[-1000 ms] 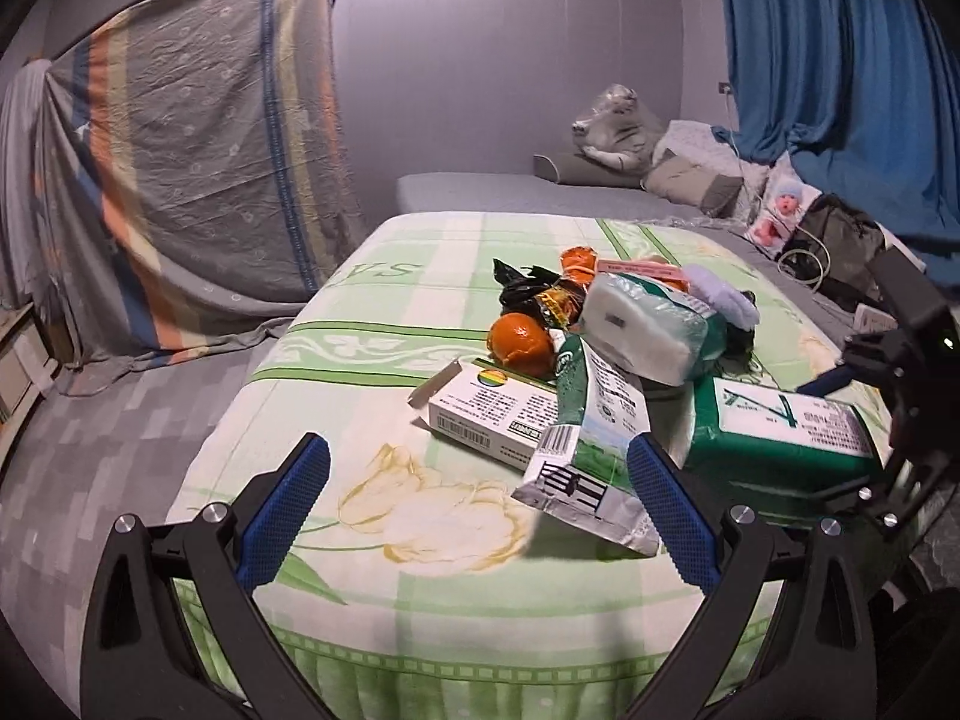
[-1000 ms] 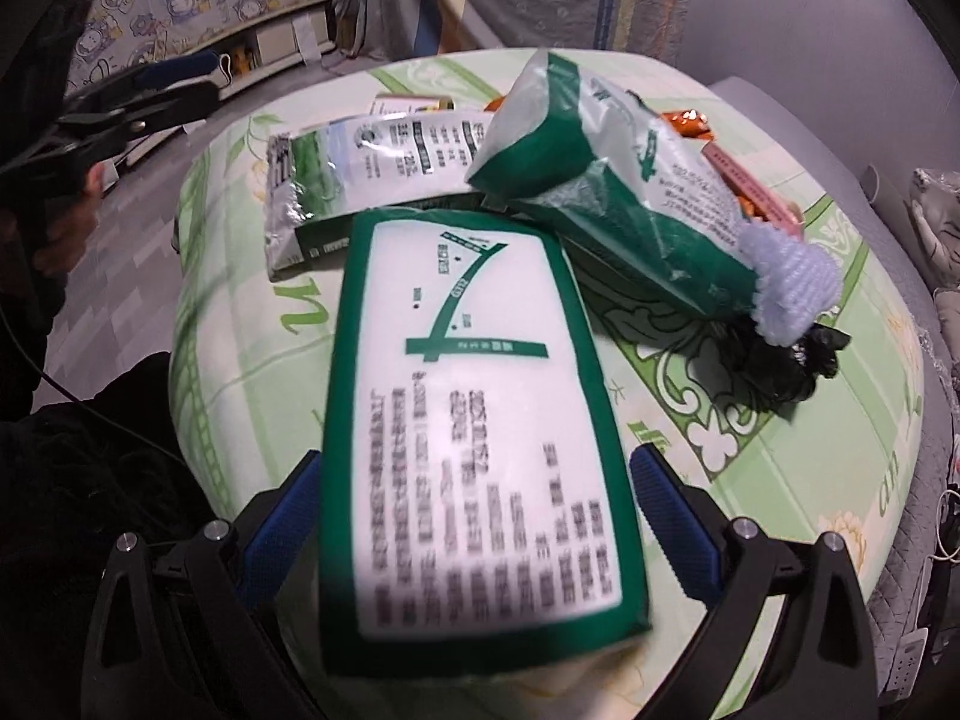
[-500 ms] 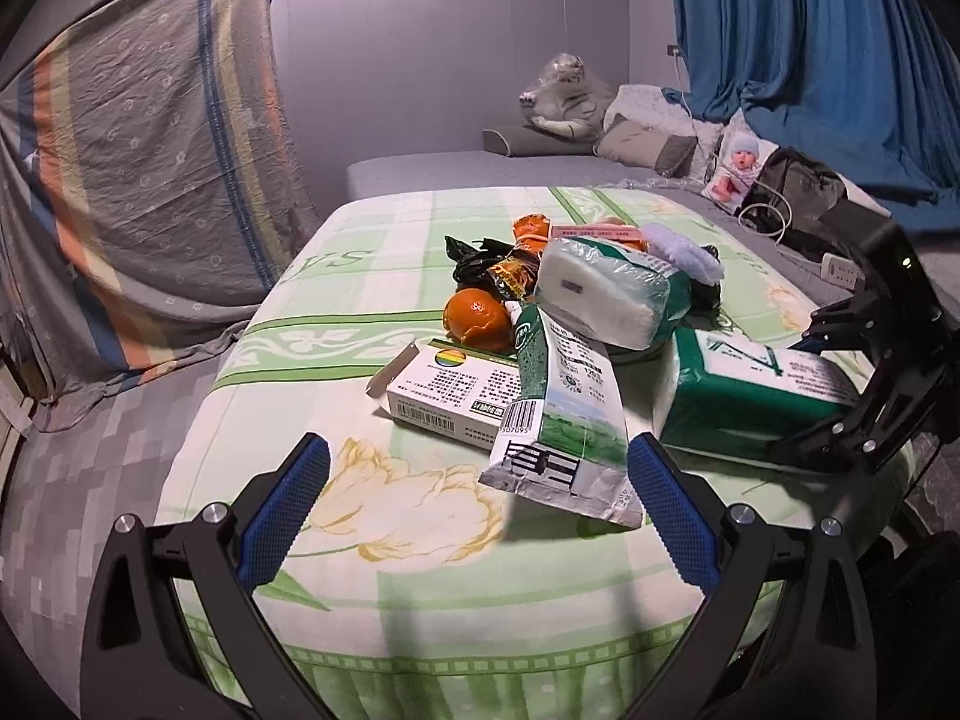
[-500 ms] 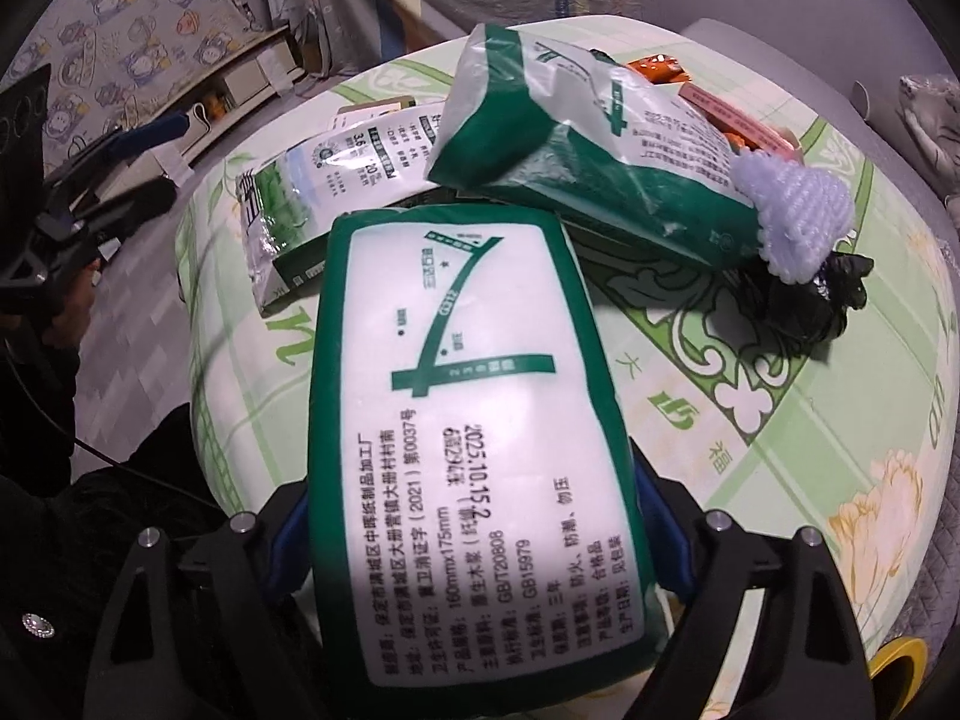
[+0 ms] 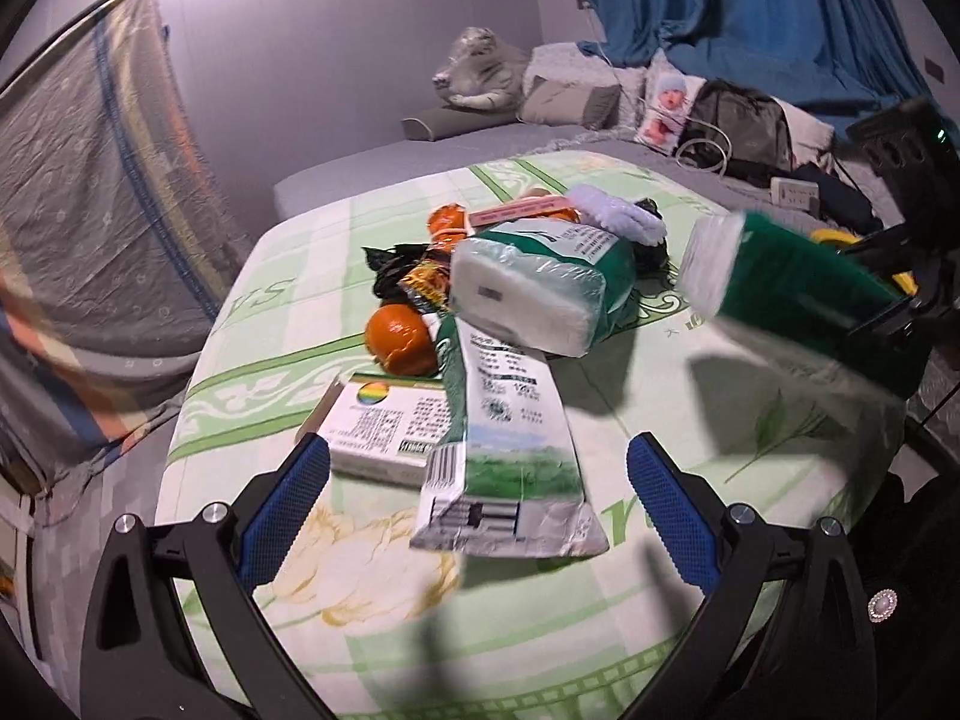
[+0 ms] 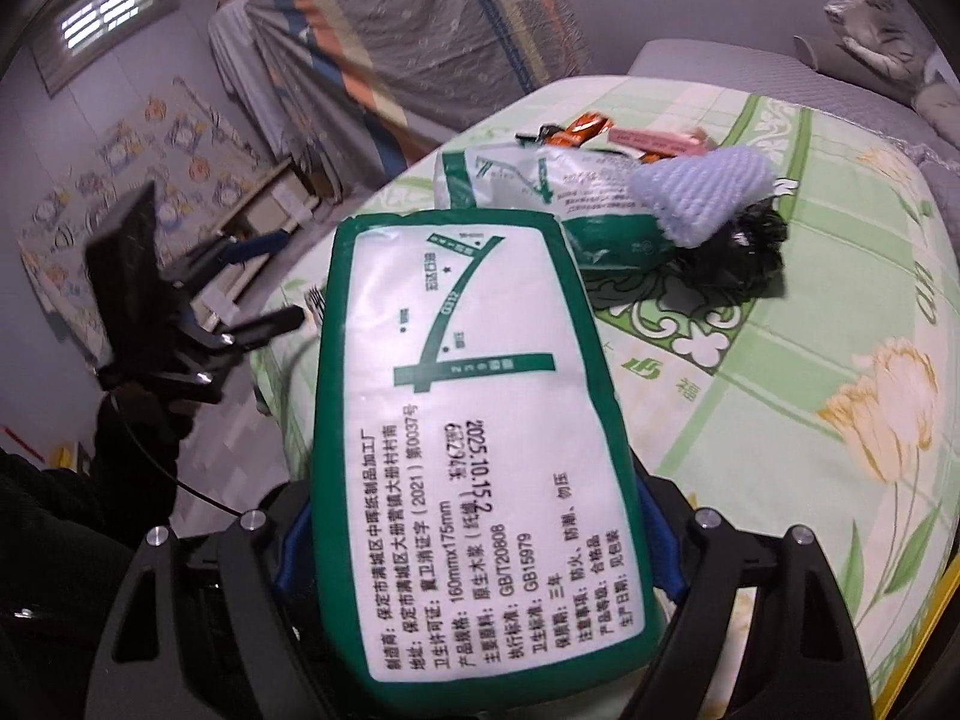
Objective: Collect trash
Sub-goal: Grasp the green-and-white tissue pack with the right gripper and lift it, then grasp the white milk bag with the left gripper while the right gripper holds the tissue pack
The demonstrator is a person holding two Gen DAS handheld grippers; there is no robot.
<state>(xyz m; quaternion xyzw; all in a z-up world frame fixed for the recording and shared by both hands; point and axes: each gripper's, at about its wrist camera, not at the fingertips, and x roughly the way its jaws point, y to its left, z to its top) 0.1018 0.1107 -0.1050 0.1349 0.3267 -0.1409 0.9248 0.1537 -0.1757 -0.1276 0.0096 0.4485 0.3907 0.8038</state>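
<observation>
My right gripper [image 6: 474,534] has a green-and-white tissue pack [image 6: 480,450] between its jaws, which are closing on its sides. In the left wrist view that pack [image 5: 792,282] hangs above the bed, casting a shadow. My left gripper [image 5: 478,462] is open, its blue pads either side of a flat green-and-silver packet [image 5: 510,438]. That packet lies on a white box [image 5: 384,426]. Behind them are an orange [image 5: 399,339], a second tissue pack [image 5: 540,294], snack wrappers [image 5: 447,219], a black bag [image 6: 738,252] and a pale blue knitted piece [image 6: 702,192].
The trash lies on a green floral bedcover [image 5: 780,420] whose front edge is just below my left gripper. A striped sheet [image 5: 90,180] hangs on the left, with blue curtains [image 5: 750,12], pillows and a dark bag [image 5: 738,120] behind. A person's dark sleeve [image 6: 138,438] holds the left gripper.
The right gripper has closed on the near tissue pack and raised it off the bed. The left gripper has moved in over the flat packet and rolled.
</observation>
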